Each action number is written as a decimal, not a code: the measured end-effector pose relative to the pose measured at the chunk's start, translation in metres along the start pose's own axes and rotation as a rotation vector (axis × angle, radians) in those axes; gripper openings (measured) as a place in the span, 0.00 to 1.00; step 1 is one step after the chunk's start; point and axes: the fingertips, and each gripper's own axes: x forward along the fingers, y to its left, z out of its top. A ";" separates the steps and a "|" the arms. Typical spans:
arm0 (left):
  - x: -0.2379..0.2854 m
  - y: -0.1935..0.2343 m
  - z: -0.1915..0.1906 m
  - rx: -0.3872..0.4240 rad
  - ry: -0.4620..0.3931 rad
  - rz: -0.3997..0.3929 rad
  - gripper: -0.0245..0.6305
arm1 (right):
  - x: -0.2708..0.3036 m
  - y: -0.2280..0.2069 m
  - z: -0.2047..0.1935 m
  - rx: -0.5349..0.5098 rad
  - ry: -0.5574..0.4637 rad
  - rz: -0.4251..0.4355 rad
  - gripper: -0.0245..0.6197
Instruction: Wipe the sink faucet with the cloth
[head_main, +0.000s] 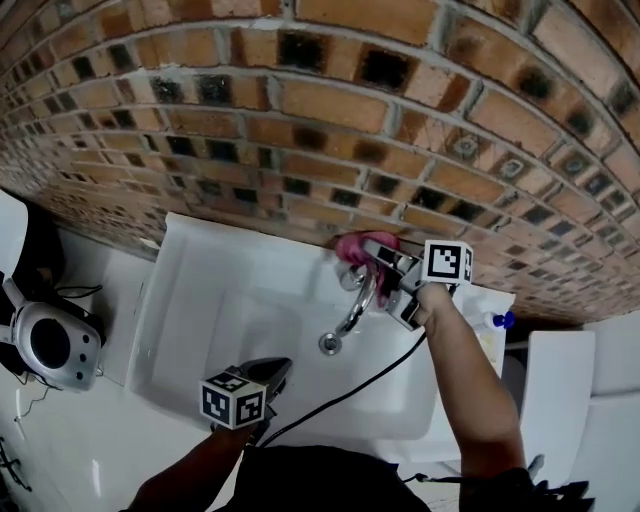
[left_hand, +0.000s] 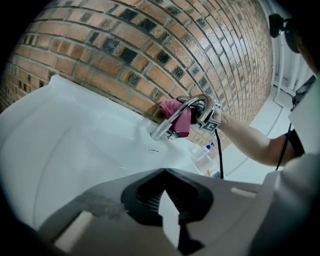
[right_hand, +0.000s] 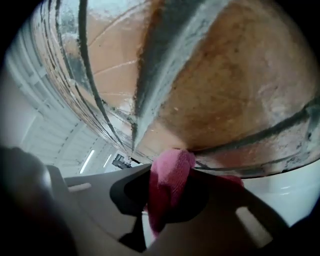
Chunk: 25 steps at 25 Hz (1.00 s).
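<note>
Beneath the brick wall (head_main: 300, 100), centre frame, we find the right gripper (head_main: 378, 255) clenching the pink cloth (head_main: 350, 245) at the faucet (head_main: 352, 305) base, wiping in hand, the left gripper (left_hand: 165, 200) closed and empty; next, we judge, a stroke along the spout.

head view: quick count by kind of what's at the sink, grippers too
grippers: 2 (left gripper, right gripper)
pink cloth: 1
faucet: 1
sink: 1
blue-capped bottle: 1
total: 6
</note>
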 end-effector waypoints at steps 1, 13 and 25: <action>-0.001 0.000 0.000 0.000 -0.005 -0.005 0.04 | 0.004 0.004 0.001 0.009 0.009 0.023 0.11; -0.034 0.015 -0.015 -0.016 -0.051 -0.002 0.04 | -0.005 0.022 0.001 -0.113 0.108 -0.149 0.11; -0.059 0.012 -0.018 0.023 -0.085 -0.021 0.04 | -0.001 0.082 -0.019 -0.602 0.263 -0.247 0.11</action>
